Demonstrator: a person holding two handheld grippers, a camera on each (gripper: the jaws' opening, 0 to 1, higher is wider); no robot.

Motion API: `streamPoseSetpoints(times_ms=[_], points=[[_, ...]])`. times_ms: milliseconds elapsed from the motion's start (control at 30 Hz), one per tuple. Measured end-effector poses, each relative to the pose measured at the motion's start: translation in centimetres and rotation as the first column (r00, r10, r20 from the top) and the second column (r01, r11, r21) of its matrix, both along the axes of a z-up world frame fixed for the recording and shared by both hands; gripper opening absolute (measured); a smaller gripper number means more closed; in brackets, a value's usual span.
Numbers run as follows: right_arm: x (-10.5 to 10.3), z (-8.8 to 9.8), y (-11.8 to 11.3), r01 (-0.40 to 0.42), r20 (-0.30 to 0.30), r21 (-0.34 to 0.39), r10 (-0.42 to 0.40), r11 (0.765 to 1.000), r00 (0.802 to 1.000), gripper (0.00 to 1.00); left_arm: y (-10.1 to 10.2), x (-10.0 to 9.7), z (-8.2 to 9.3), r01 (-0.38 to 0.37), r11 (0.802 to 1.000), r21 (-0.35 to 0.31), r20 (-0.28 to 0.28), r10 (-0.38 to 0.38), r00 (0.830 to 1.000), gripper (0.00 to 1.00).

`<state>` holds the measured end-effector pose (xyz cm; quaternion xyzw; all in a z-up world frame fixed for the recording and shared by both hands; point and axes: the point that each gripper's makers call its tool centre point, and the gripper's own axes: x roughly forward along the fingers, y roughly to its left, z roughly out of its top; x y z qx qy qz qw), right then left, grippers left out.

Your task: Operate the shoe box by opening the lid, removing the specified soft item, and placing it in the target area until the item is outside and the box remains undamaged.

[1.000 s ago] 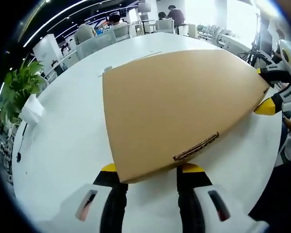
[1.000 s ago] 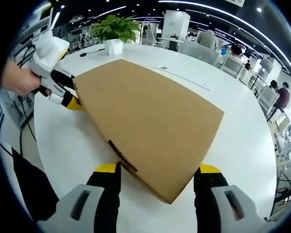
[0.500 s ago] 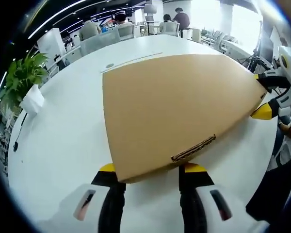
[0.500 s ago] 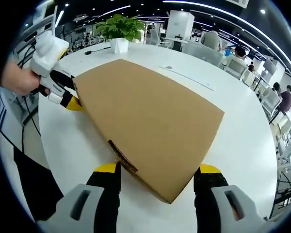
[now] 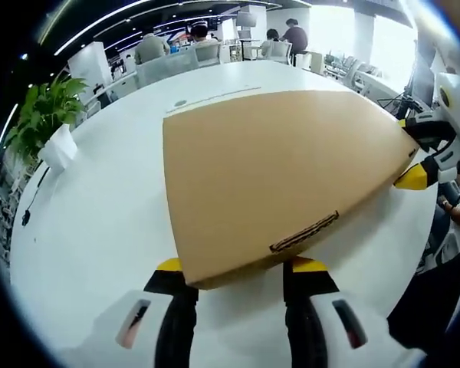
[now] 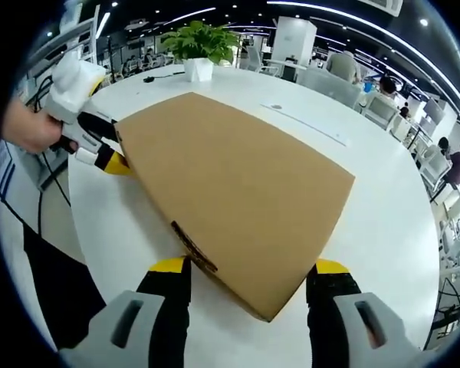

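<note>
A closed brown cardboard shoe box [image 5: 284, 169] lies flat-topped over the white round table [image 5: 100, 222]. My left gripper [image 5: 236, 264] has its two yellow-tipped jaws pressed on either side of the box's near corner, by a dark slot in the edge. In the right gripper view the same box [image 6: 238, 184] has its opposite corner clamped between the jaws of my right gripper [image 6: 249, 267]. The left gripper [image 6: 100, 146], held by a hand, shows at the far end there, and the right gripper [image 5: 425, 153] at the box's right end in the left gripper view. The lid is shut; its contents are hidden.
A potted plant [image 5: 50, 126] in a white pot stands near the table's edge, also seen as the plant [image 6: 195, 50] at the far side. A thin strip [image 6: 307, 126] lies on the table behind the box. Chairs and seated people [image 5: 153, 50] are beyond the table.
The box has kept its place between both pairs of jaws while the table, plant and room have slid a little behind it in both views. Both grips are unchanged.
</note>
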<state>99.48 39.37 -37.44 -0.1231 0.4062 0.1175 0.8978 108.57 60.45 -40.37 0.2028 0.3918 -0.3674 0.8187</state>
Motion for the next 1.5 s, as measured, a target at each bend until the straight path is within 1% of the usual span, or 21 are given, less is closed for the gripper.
streamPoseSetpoints(times_ms=[100,200,367,433,533,700,867,1000,1200,1367,1500], points=[[-0.1,-0.2,0.0,-0.005,0.002,0.001,0.005,1.0,1.0,0.61,0.1,-0.2,-0.1,-0.001,1.0,0.0,-0.002,0.001,1.0,0.44],[-0.3,-0.2,0.2,-0.011,0.003,0.0,0.011,1.0,1.0,0.61,0.5,-0.9,-0.1,-0.002,1.0,0.005,0.003,0.002,1.0,0.43],[-0.5,-0.3,0.4,-0.019,0.003,-0.001,0.019,1.0,1.0,0.61,0.7,-1.1,-0.1,-0.009,1.0,0.004,-0.001,0.009,1.0,0.43],[-0.6,-0.4,0.5,-0.022,0.006,-0.001,0.022,1.0,1.0,0.61,0.9,-1.5,0.1,-0.023,1.0,0.008,0.0,0.023,1.0,0.43],[-0.9,-0.4,0.7,-0.03,0.009,-0.002,0.03,1.0,1.0,0.61,1.2,-1.3,-0.1,-0.037,0.999,0.002,0.011,0.037,0.999,0.43],[-0.9,-0.6,0.7,-0.045,0.006,-0.003,0.045,0.999,0.999,0.61,1.6,-1.8,-0.2,-0.045,0.999,-0.008,0.005,0.046,0.999,0.43],[-1.0,-0.8,0.9,-0.051,0.004,-0.003,0.051,0.999,0.999,0.61,1.9,-2.5,0.1,-0.049,0.999,-0.014,-0.001,0.049,0.999,0.42],[-1.2,-0.8,1.1,-0.057,0.001,-0.007,0.057,0.998,0.998,0.61,2.1,-2.8,-0.1,-0.067,0.998,0.0,0.002,0.067,0.998,0.42],[-1.2,-1.0,1.3,-0.047,0.001,-0.015,0.047,0.999,0.999,0.61,2.3,-3.0,-0.2,-0.067,0.998,-0.006,-0.005,0.067,0.998,0.42],[-1.9,-0.5,2.1,-0.046,0.007,-0.011,0.046,0.999,0.999,0.61,2.8,-3.4,-0.4,-0.062,0.998,0.0,-0.008,0.062,0.998,0.42],[-2.6,-0.4,2.8,-0.047,0.006,-0.008,0.047,0.999,0.999,0.61,3.5,-3.9,-0.2,-0.056,0.998,0.013,-0.007,0.056,0.998,0.42]])
